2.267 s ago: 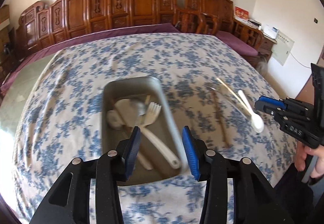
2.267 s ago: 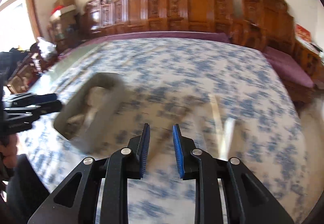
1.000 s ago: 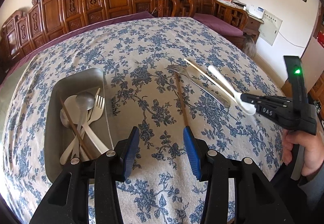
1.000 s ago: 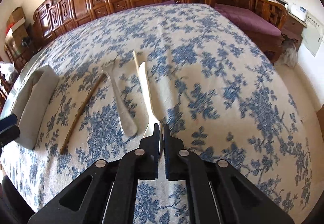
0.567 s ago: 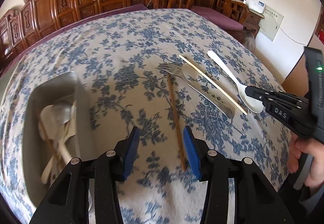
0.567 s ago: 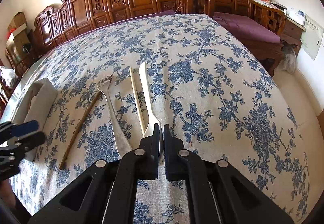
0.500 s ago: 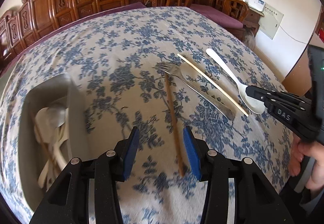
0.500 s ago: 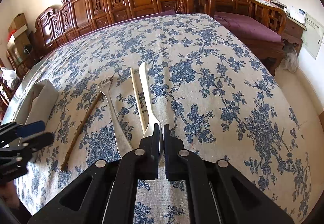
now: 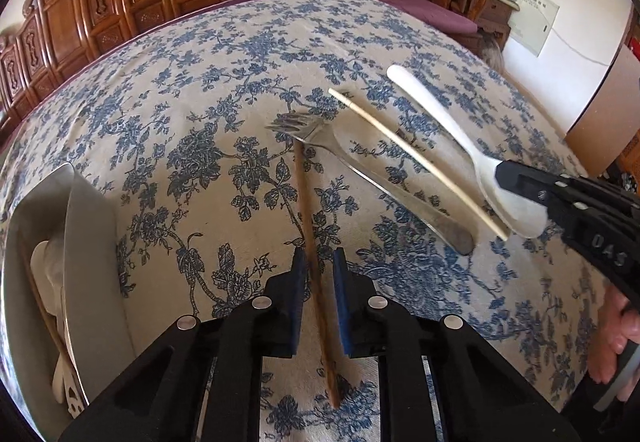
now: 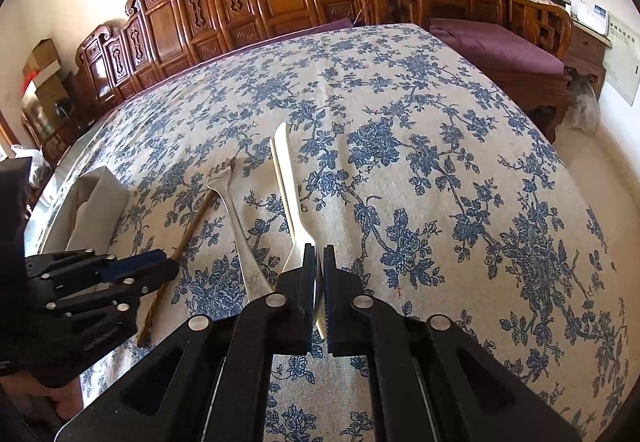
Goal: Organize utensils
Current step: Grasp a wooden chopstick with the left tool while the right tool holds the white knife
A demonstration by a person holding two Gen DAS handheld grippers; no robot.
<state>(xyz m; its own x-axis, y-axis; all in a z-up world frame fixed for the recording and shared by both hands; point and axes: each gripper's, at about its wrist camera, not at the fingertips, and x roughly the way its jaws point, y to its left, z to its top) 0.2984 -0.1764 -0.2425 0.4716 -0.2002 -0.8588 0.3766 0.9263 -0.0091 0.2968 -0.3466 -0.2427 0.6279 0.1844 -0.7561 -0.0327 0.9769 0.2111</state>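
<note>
A brown chopstick lies on the floral tablecloth, and my left gripper straddles its near half. Its jaws are closing, with a small gap still showing on each side of the stick. To the right lie a metal fork, a pale chopstick and a white spoon. My right gripper is shut on the bowl of the white spoon, whose handle points away over the cloth. The metal tray at the left holds several utensils.
The tray sits near the table's left edge. Carved wooden chairs line the far side, with a purple-cushioned bench at the right. A person's hand holds the right gripper's handle. Bare cloth stretches beyond the utensils.
My left gripper moved right from over the tray to the brown chopstick, sank toward the cloth, and its jaws narrowed around the stick. The right gripper stayed shut on the spoon.
</note>
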